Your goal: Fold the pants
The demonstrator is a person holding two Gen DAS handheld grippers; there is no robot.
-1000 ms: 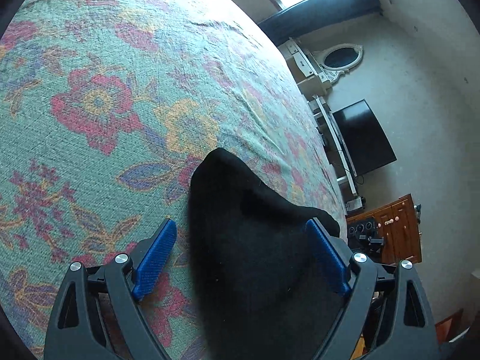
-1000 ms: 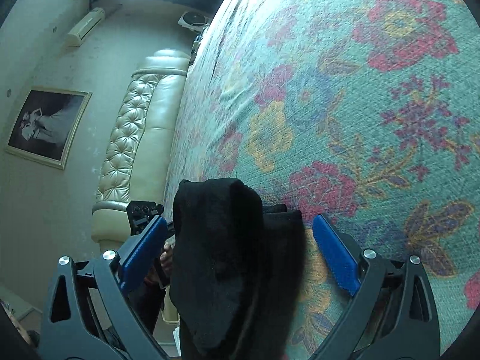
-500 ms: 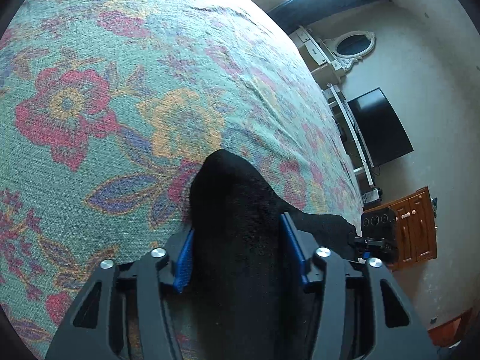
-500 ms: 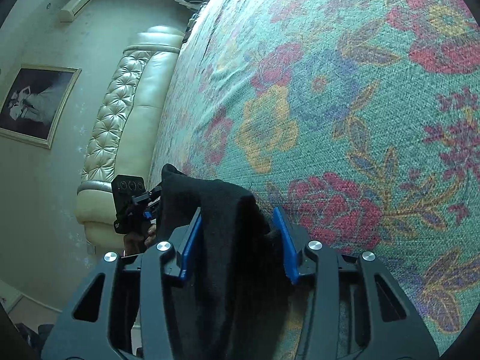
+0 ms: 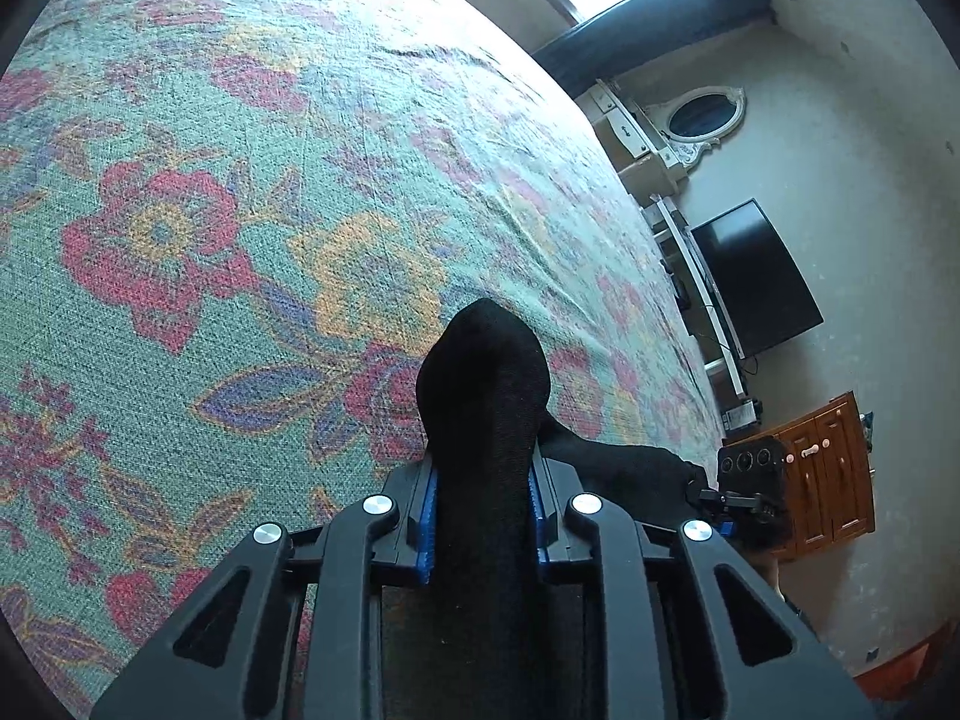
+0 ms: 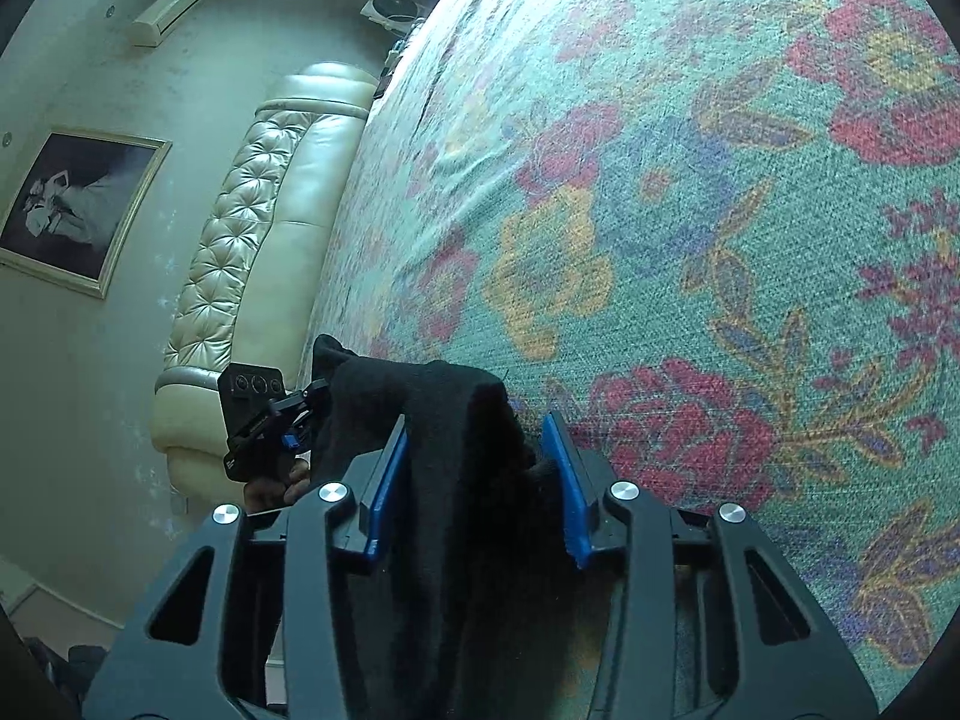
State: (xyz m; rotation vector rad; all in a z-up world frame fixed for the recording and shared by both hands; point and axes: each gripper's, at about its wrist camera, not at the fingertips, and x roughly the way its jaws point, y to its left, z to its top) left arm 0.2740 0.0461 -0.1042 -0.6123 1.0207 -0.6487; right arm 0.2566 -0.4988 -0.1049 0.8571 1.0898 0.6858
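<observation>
Floral bedspread (image 5: pixel 252 180) under black pants (image 5: pixel 486 408). Left gripper (image 5: pixel 483 516) fingers, apart a second ago, now clamped on fabric; right gripper (image 6: pixel 474 480) nearly clamped. Fold lift likely next.

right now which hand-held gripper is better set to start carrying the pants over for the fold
Left, narrowly. The left hand-held gripper has both pads pressed tight against the black pants. The right hand-held gripper also has fabric between its pads, but they sit wider apart, so its grip looks looser.
</observation>
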